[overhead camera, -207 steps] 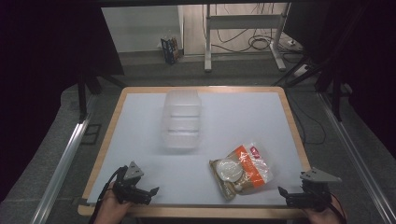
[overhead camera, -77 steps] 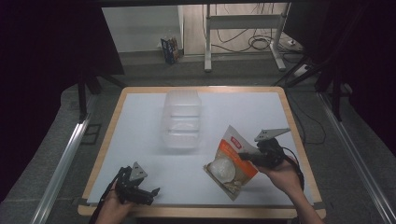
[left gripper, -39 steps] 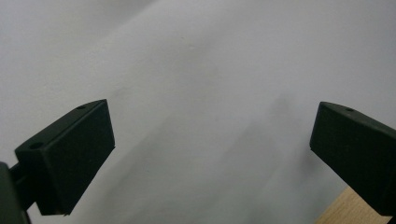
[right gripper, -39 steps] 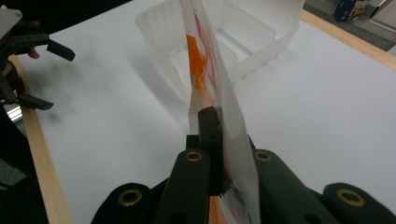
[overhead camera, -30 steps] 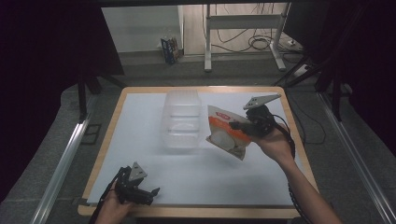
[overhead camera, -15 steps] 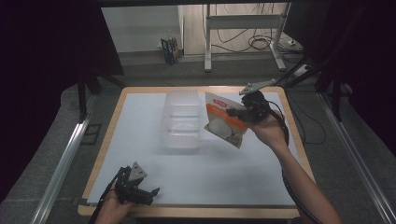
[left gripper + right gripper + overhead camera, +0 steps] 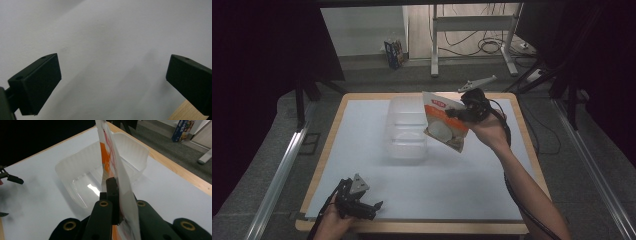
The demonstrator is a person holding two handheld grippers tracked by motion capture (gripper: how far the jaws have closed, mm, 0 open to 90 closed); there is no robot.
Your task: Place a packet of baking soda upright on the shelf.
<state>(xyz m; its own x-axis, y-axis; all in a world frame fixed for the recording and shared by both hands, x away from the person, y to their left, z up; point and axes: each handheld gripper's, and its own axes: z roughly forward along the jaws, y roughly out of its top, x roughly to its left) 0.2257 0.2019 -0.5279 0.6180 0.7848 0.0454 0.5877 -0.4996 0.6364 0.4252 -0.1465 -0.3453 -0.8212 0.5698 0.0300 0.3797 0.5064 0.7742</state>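
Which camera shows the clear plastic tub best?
The right gripper view: the clear tub sits close, open and empty beyond the snack bag. The high view shows the tub smaller, partly behind the bag. The left gripper view faces bare table.

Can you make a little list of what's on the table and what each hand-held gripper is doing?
table: white top with a wooden rim
clear plastic tub: empty, on the far middle of the table
snack packet: orange and white, held up in the air beside the tub
right hand-held gripper: shut on the packet's edge
left hand-held gripper: open, low at the near edge, holding nothing
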